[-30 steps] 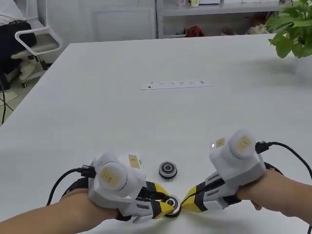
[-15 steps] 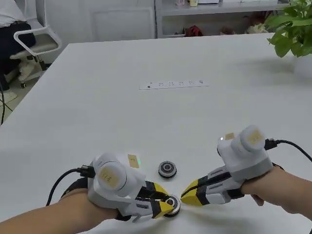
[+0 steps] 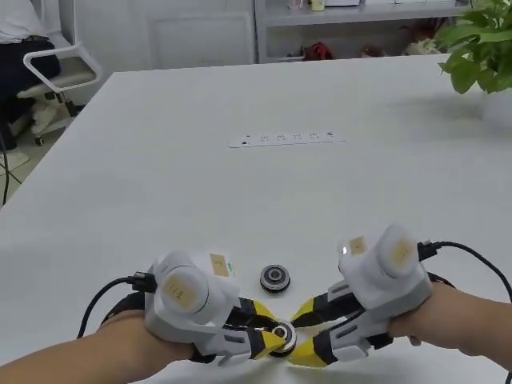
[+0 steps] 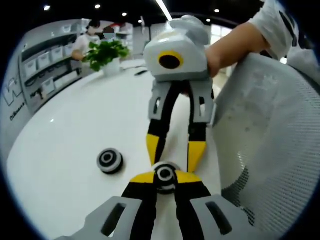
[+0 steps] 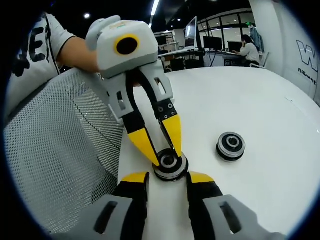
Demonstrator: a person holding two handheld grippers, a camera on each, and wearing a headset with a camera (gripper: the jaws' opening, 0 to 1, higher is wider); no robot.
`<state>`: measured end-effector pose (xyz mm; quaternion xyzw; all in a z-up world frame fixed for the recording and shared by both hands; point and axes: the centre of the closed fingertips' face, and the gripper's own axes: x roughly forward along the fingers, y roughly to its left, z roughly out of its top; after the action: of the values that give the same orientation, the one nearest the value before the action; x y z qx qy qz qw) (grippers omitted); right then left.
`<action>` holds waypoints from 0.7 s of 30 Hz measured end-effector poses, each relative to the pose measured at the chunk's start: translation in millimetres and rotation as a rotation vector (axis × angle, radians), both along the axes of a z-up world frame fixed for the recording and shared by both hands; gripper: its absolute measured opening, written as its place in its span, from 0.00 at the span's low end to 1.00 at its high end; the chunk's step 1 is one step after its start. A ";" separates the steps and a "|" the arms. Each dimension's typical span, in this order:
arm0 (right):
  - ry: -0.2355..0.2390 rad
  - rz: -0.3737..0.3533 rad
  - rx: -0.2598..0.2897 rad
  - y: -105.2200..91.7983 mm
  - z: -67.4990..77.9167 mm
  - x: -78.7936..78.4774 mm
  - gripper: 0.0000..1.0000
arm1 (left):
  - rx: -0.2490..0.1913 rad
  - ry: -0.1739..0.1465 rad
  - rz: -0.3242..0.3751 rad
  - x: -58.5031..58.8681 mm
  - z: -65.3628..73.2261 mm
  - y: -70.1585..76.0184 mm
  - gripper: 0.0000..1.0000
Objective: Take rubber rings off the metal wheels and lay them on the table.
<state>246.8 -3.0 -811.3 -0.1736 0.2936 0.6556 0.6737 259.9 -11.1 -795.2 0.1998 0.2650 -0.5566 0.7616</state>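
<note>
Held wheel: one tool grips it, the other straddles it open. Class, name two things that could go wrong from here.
1. The right tool flanks the whole held wheel; closing may clamp metal rather than rubber ring, or knock it from the left tool.
2. It sits near the table edge; a slip could drop it towards the mesh chair.

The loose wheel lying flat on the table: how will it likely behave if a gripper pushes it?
Lying flat, the loose wheel would probably slide, not roll. It looks metal, so likely stiff and heavy for its size.
</note>
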 end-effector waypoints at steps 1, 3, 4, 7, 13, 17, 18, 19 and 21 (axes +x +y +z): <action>-0.012 0.001 -0.002 0.9 0.5 1.0 0.28 | 0.000 0.000 0.000 -0.1 0.0 0.1 0.13; -0.030 0.006 0.002 2.6 1.5 1.9 0.27 | 0.001 -0.001 -0.001 -0.4 0.1 0.2 0.13; -0.035 0.008 0.003 3.4 1.8 1.9 0.26 | 0.001 -0.001 -0.001 -0.4 0.1 0.3 0.13; -0.038 0.003 0.006 2.0 4.0 5.4 0.24 | 0.002 -0.001 -0.002 -0.4 0.0 0.7 0.13; -0.012 -0.011 0.001 -2.2 5.0 5.1 0.21 | 0.003 -0.002 -0.003 -0.3 0.0 1.0 0.13; -0.004 -0.012 -0.007 -4.8 4.7 5.0 0.19 | 0.003 -0.002 -0.002 -0.5 0.3 0.9 0.13; -0.003 -0.012 -0.011 -5.4 4.1 5.0 0.19 | 0.003 -0.002 -0.002 -0.5 0.3 0.9 0.13; -0.005 -0.010 -0.015 -6.1 4.3 4.8 0.18 | 0.002 -0.001 -0.002 -0.5 0.4 1.0 0.13; -0.001 -0.012 -0.019 -7.4 4.1 4.7 0.16 | 0.003 -0.001 -0.001 -0.4 0.4 1.0 0.13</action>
<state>251.5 -10.5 -807.2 -0.1786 0.3005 0.6487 0.6759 259.5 -10.1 -794.8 0.2013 0.2651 -0.5566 0.7611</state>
